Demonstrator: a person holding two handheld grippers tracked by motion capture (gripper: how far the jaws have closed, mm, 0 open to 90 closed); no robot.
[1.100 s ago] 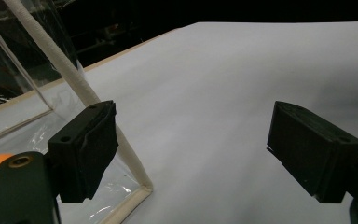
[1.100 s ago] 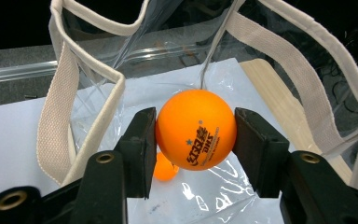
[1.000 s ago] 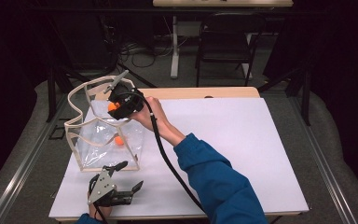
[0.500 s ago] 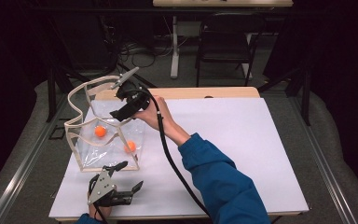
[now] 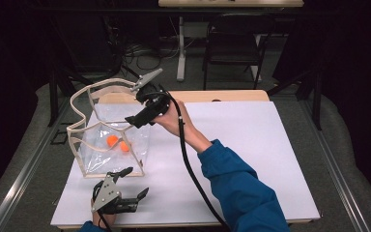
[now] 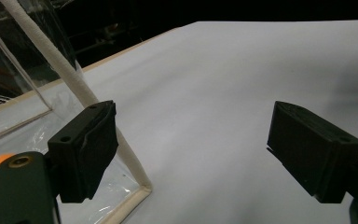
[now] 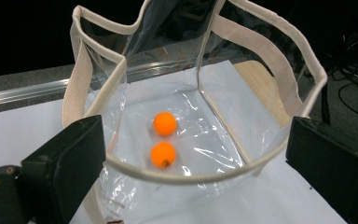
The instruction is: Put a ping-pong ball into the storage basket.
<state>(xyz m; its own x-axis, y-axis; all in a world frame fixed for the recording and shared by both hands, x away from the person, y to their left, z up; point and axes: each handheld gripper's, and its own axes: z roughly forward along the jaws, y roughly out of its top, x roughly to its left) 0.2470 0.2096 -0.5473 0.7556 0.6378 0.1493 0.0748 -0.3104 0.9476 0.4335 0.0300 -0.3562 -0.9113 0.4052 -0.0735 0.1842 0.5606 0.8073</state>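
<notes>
White tabletop [image 5: 251,145], 2 orange balls [image 7: 164,139] in clear bag [image 7: 261,46], right tool [image 7: 193,172] open above

Two small orange balls [image 7: 164,139] sit side by side, touching, on the floor of an upright clear plastic bag with cream fabric trim [image 5: 79,117], at the table's left side.

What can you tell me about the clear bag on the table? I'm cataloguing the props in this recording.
The clear bag is a see-through plastic tote with cream fabric trim along its edges and looping cream handles. It stands upright with its mouth open near the left end of the white table. Its walls look crinkled and shiny. Two orange balls lie side by side on its bottom. The right tool hovers open at its rim, holding nothing; the left tool sits open by its near corner.
</notes>
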